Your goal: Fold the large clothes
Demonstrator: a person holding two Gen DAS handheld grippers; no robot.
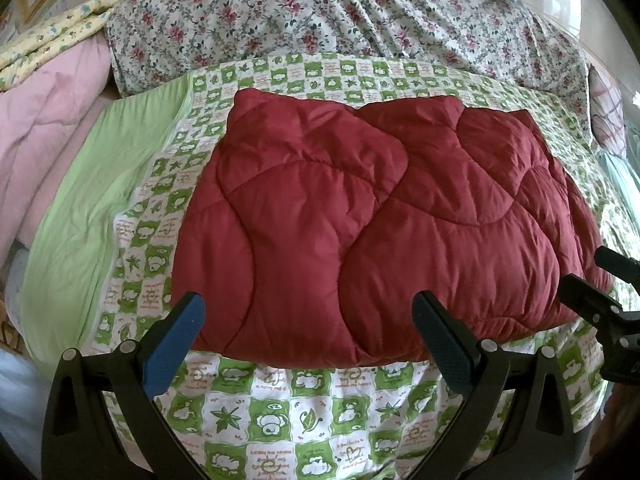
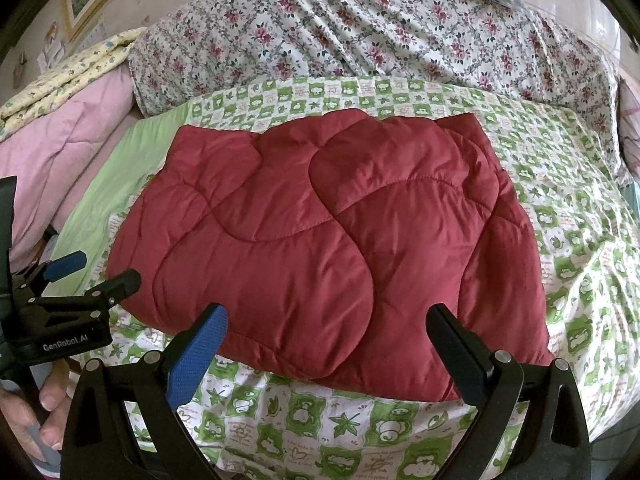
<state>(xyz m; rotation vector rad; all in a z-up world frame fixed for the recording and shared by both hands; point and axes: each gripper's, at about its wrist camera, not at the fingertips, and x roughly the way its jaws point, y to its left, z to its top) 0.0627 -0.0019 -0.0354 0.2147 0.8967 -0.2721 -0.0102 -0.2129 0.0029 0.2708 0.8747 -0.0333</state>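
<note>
One red quilted garment (image 1: 384, 216), folded into a single padded bundle, is seen on the bed. Two tongs are counted: the left tongs (image 1: 308, 320) and the right tongs (image 2: 328, 332), each with two fingers spread apart and nothing between them. One green-and-white patterned sheet (image 1: 280, 412) is spread under the garment, and one floral quilt (image 1: 320, 20) is heaped behind it. One pink quilt (image 1: 48, 128) is piled at the side. One hand (image 2: 36, 412) is seen on a handle.
</note>
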